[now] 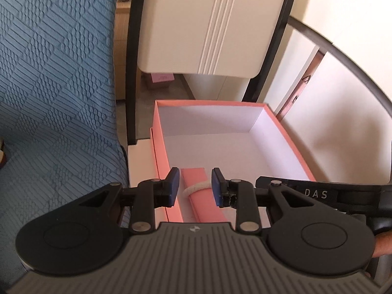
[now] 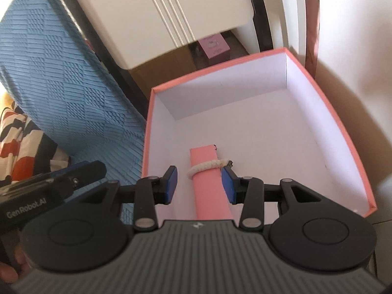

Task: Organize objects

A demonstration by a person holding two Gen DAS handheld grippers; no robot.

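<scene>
An open pink box [image 1: 160, 144] with a white inside stands on a white surface; it also shows in the right wrist view [image 2: 343, 132]. A pink roll [image 1: 203, 203] tied with a white cord [image 1: 193, 188] lies in the box near its front wall, also seen in the right wrist view [image 2: 208, 183] with its cord [image 2: 208, 166]. My left gripper [image 1: 196, 186] is open above the roll, fingers on either side, not touching. My right gripper [image 2: 199, 183] is open too, straddling the roll. The other gripper shows at the right edge of the left view [image 1: 318, 193].
A blue textured cushion [image 1: 56, 85] lies left of the box, also in the right wrist view [image 2: 61, 73]. A cream chair back [image 1: 208, 24] with a dark frame stands behind the box. A striped cloth [image 2: 17, 142] lies at far left. A small pink box [image 2: 215, 46] sits on the floor.
</scene>
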